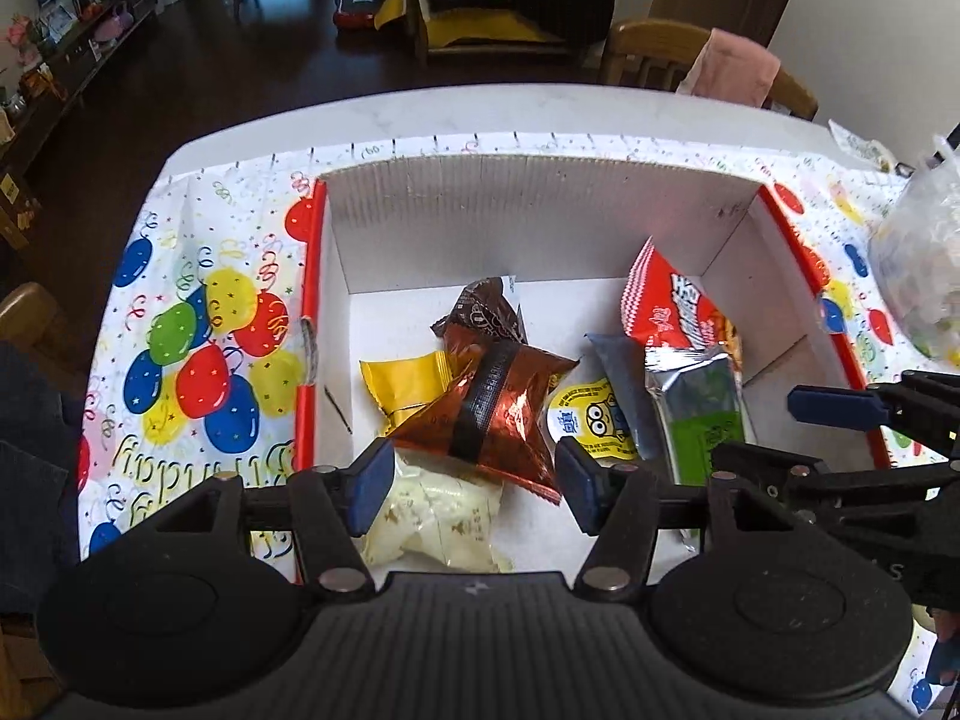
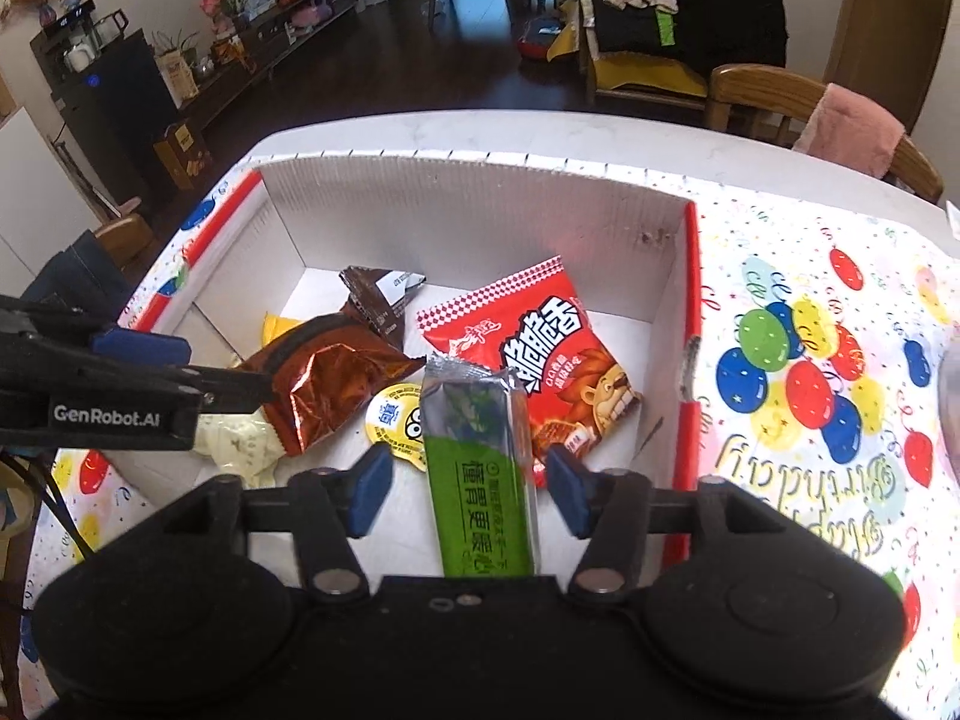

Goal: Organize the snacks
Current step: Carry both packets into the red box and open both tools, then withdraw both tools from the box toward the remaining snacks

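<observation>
A white cardboard box [image 1: 528, 228] with red rims holds several snacks. A copper-brown foil packet [image 1: 492, 408] lies in the middle over a yellow packet [image 1: 402, 387], with a dark brown wrapper [image 1: 486, 312] behind and a pale cream bag [image 1: 438, 516] in front. A round Minions cup [image 1: 591, 426], a green and silver bar [image 2: 480, 468] and a red lion packet [image 2: 558, 360] lie to the right. My left gripper [image 1: 474, 492] is open above the copper packet and cream bag. My right gripper [image 2: 471, 489] is open, with the green bar lying between its fingers.
The box [image 2: 480, 210] sits on a balloon-print birthday tablecloth [image 1: 198, 348] on a white table. A clear plastic bag [image 1: 924, 264] lies at the right. Wooden chairs [image 2: 798, 102], one with a pink cloth, stand behind the table. My left gripper's side [image 2: 120, 384] shows at the left in the right wrist view.
</observation>
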`<state>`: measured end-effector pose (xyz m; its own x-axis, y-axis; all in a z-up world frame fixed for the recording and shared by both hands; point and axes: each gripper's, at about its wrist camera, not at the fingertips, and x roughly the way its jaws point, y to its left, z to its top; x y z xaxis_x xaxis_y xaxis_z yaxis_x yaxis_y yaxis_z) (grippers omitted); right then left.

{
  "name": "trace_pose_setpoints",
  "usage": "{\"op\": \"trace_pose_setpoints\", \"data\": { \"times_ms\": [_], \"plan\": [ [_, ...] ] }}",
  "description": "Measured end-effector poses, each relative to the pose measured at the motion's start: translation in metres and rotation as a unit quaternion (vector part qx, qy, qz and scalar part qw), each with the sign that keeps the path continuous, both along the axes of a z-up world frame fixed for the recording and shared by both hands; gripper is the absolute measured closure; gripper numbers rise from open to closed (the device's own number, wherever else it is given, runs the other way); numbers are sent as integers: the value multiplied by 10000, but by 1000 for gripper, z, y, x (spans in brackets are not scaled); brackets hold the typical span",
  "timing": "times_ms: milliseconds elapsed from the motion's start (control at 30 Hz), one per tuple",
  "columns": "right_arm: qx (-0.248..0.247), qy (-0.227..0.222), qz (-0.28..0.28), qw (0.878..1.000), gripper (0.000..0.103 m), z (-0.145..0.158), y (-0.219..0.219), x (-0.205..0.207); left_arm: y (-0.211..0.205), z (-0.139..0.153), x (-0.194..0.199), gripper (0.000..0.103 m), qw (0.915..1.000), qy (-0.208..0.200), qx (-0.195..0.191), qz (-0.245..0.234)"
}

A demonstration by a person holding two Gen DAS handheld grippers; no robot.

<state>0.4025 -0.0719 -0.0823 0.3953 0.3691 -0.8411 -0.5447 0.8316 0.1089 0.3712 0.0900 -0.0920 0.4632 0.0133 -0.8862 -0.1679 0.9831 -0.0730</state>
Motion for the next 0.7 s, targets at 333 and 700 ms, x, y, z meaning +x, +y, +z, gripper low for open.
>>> {"op": "trace_pose_setpoints", "data": {
  "times_ms": [333,700],
  "plan": [
    [324,-347,-92,9988,32,36,-11,-47,-9,35,-49,44,9987,-476,-59,-175],
    [664,-667,-174,9954,16,63,-32,-100,-15,68,-113,34,9945,-1001,-39,-314]
  ]
}}
